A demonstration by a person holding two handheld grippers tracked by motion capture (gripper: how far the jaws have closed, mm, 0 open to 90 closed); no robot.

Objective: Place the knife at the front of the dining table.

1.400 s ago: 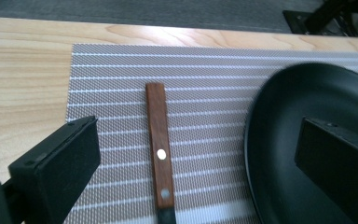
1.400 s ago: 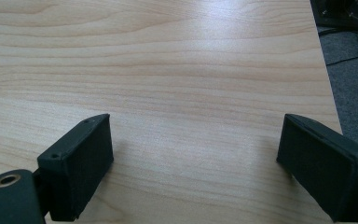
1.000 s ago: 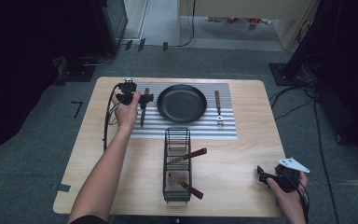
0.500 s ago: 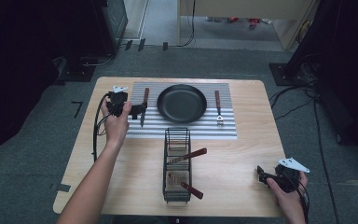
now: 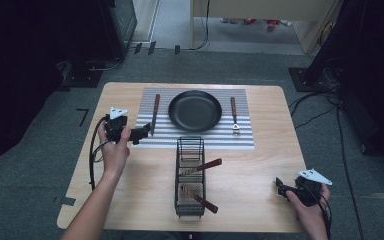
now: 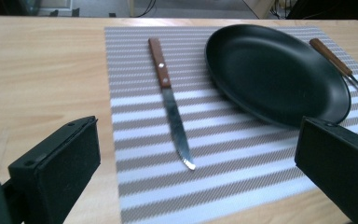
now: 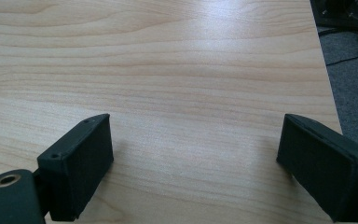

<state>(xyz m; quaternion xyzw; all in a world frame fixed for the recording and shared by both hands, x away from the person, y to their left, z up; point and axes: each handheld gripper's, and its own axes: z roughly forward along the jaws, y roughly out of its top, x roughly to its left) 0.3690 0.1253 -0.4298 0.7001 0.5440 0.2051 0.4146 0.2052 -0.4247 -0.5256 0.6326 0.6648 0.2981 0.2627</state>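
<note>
My right gripper [image 5: 283, 187] rests near the table's [image 5: 260, 200] front edge, jaws spread, empty. The wire caddy [image 5: 189, 176] holds what look like two wooden-handled utensils. My left gripper [image 5: 141, 134] has pulled back from the steak knife [image 6: 171, 96] — jaws released — leaving it on the striped placemat [image 6: 242, 163] left of the black plate [image 5: 195, 110]; the fork [image 5: 234, 115] lies right — setting seemingly nearly complete.

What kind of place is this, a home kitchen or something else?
Probably a lab or recording room, not a kitchen: a bare table with a staged placemat, grey carpet, and dark equipment with cables around.
</note>
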